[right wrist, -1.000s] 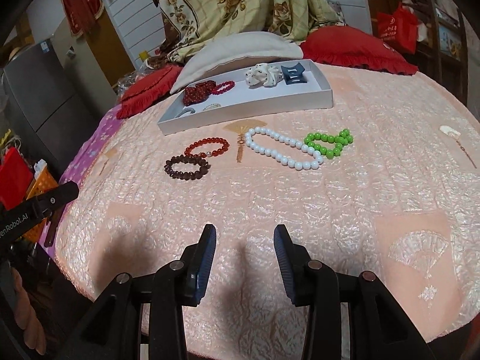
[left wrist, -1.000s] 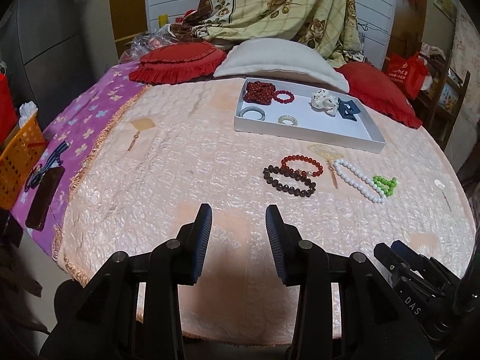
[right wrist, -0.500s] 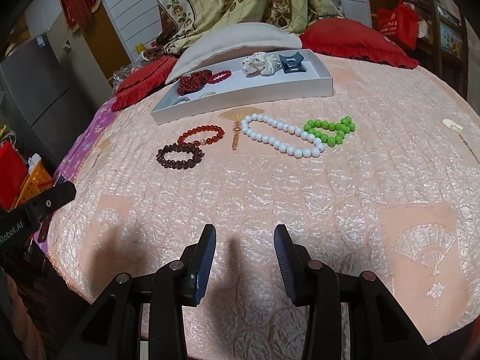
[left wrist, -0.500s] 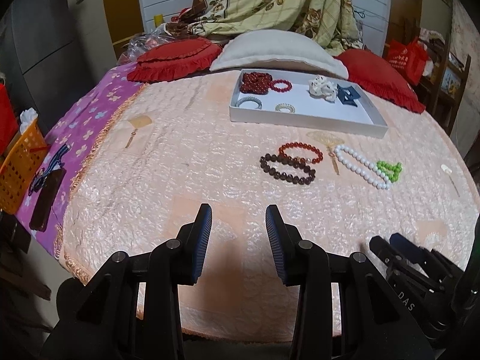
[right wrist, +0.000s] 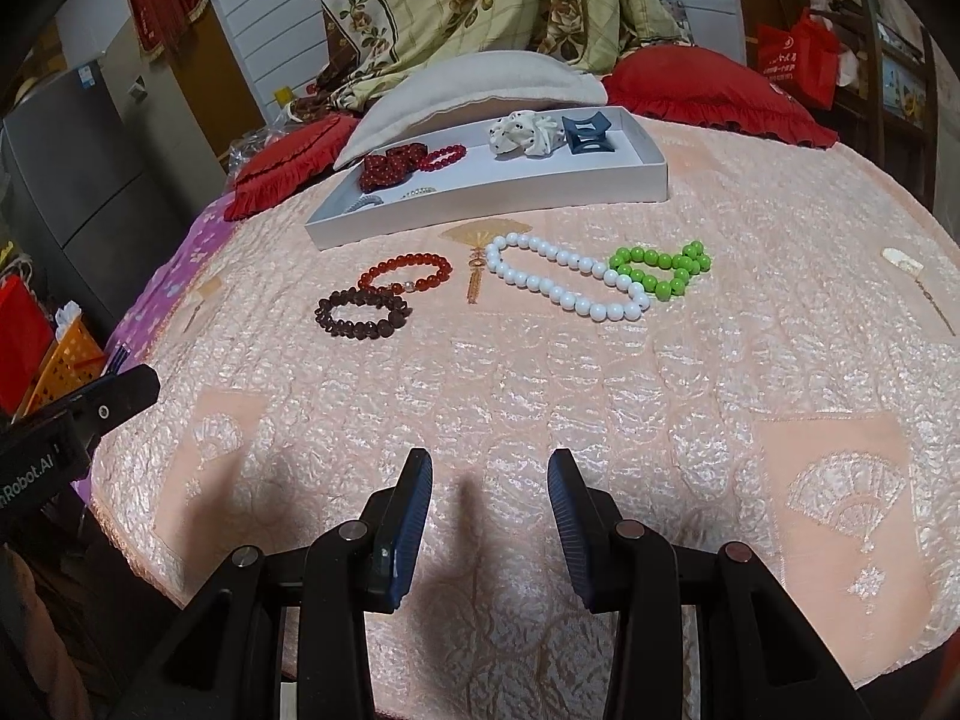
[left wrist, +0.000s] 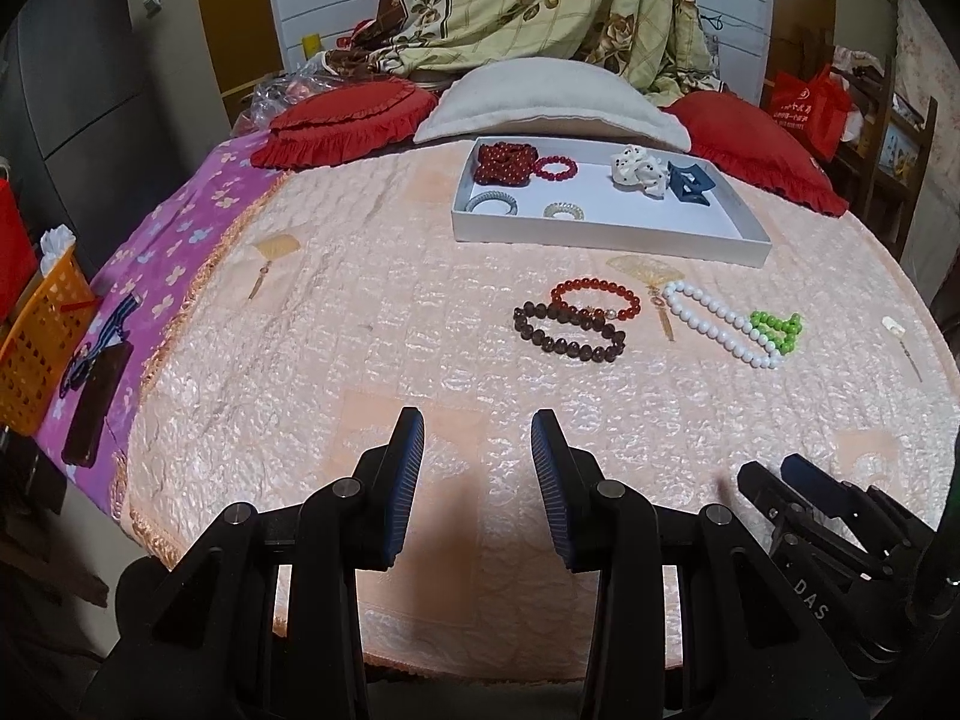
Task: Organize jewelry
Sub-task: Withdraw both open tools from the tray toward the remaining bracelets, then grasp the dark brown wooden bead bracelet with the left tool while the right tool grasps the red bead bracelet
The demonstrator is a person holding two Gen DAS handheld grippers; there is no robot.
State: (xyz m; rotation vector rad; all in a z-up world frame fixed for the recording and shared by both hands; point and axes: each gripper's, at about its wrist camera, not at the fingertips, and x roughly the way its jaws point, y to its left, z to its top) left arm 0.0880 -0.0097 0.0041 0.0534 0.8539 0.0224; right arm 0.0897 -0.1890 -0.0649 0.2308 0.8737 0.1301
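My bed is spread with a peach quilted coverlet (left wrist: 390,324) stitched with fan motifs, and a purple flowered sheet (left wrist: 180,240) shows past its left edge. Against the slatted white wall lie two red frilled cushions, a pale pillow (left wrist: 540,102) and a heaped floral blanket (left wrist: 540,0). An orange basket (left wrist: 42,336) stands beside the bed on the left, and a red bag (left wrist: 810,108) hangs at the far right.

The white tray (right wrist: 480,204) sits toward the pillow, holding a dark red bead cluster, a small red bracelet, two pale rings, a spotted scrunchie (right wrist: 528,132) and a blue clip (right wrist: 588,138). Just before it on the coverlet lie a brown bracelet (right wrist: 363,315) touching an orange-red bracelet (right wrist: 408,273), then a white bead strand (right wrist: 564,276) touching a green bead strand (right wrist: 660,270).

My left gripper (left wrist: 477,480) and right gripper (right wrist: 489,516) hover near the bed's front edge, jaws parted with nothing between them.

The tray's near wall half hides the two rings. A small pale object at the far right is too small to identify.
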